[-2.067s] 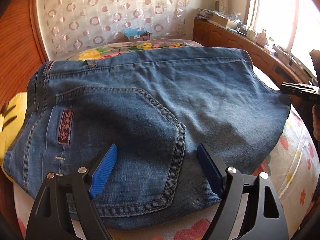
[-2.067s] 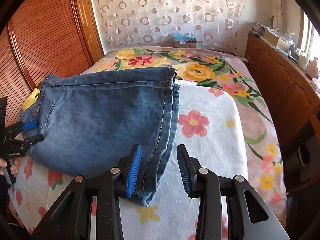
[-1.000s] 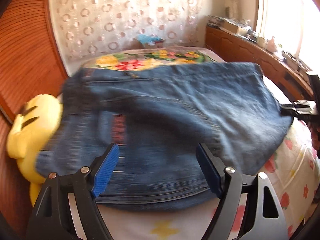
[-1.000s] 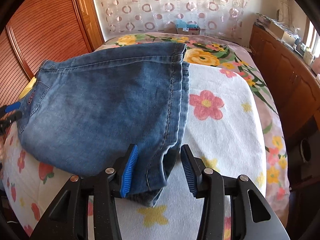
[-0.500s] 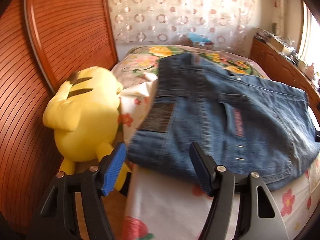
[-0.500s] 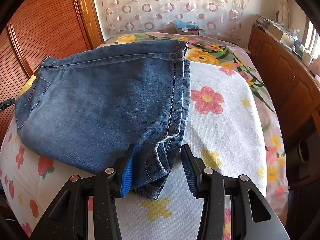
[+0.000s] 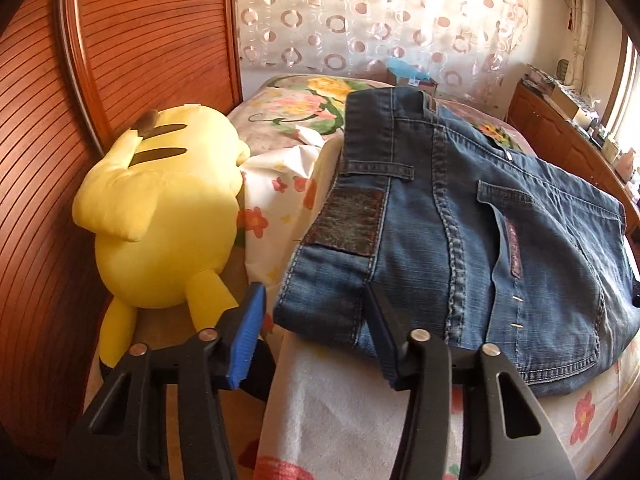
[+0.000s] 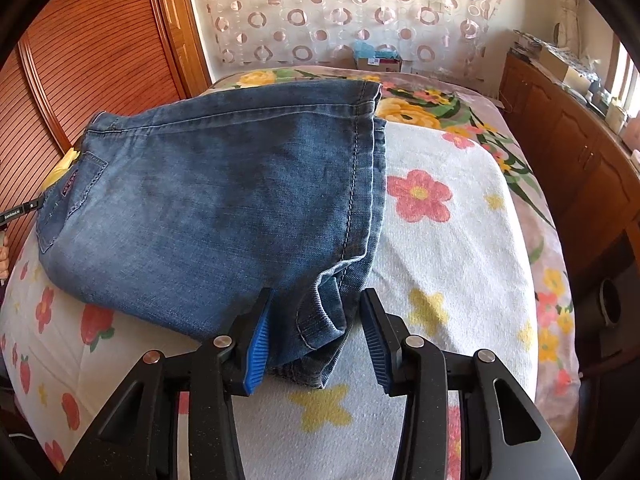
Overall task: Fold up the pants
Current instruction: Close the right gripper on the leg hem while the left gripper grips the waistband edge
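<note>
Here the folded blue denim pants [image 8: 224,208] lie flat across the near end of the bed [image 8: 460,216], on its white flower-printed cover, and each end has a gripper lined up with it, which suggests the two ends are to be lifted together for a further fold. The right gripper [image 8: 316,340] has its blue-padded fingers spread around the bunched hem corner without pinching it. The left gripper [image 7: 316,332] is likewise apart, straddling the near corner of the waistband below the dark leather patch [image 7: 348,222]. Only the left wrist view shows the waistband, belt loop and back pocket, plus the yellow plush toy [image 7: 160,216] wedged between the bed and the slatted wooden wall [image 7: 132,40]. Only the right wrist view shows the stacked hem edges and the bare cover beyond them.
</note>
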### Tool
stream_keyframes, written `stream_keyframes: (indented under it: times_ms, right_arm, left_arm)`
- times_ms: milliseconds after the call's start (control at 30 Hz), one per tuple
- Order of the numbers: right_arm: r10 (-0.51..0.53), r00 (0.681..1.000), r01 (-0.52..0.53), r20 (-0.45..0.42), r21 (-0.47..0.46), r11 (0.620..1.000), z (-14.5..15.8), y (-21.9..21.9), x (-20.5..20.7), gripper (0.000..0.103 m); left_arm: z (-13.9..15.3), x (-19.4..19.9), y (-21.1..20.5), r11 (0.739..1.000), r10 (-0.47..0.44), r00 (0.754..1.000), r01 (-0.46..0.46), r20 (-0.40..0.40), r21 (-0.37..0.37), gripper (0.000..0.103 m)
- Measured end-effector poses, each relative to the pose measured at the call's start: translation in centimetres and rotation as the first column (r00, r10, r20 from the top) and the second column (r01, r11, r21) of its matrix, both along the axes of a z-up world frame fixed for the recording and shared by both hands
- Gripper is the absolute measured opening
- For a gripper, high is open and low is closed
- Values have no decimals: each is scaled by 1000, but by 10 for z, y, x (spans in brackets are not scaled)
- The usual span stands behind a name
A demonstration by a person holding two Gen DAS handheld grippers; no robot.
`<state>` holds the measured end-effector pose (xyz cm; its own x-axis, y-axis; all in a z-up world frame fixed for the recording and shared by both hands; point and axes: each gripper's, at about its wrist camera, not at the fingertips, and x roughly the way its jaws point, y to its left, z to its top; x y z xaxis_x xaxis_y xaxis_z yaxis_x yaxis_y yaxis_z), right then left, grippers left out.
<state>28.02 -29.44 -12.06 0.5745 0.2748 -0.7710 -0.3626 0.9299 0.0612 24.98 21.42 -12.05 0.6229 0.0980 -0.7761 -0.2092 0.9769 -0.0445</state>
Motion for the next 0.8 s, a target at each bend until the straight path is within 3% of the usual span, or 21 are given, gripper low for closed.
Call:
stream_keyframes:
  times_ms: [200, 267, 333, 533, 800]
  right_arm:
    - [29, 1000, -29, -7, 30, 999, 0, 0, -1, 15]
    - [38, 999, -38, 0, 32, 999, 0, 1, -1, 13]
    - [35, 999, -36, 18, 41, 999, 2, 0, -3, 11]
    - [27, 996, -32, 81, 61, 998, 19, -6, -14, 10]
    - [22, 985, -34, 169, 64, 997, 48, -11, -27, 9]
  left_arm:
    - [3, -1, -11, 999, -24, 1000, 24, 8, 22, 32]
    - [6, -2, -15, 999, -22, 1000, 21, 14, 41, 21]
    - [10, -3, -18, 998, -13, 1000, 12, 22, 55, 16]
    - [23, -9, -25, 996, -18, 999, 14, 47, 85, 13]
    - [65, -21, -45, 991, -50, 990, 32, 133, 128, 11]
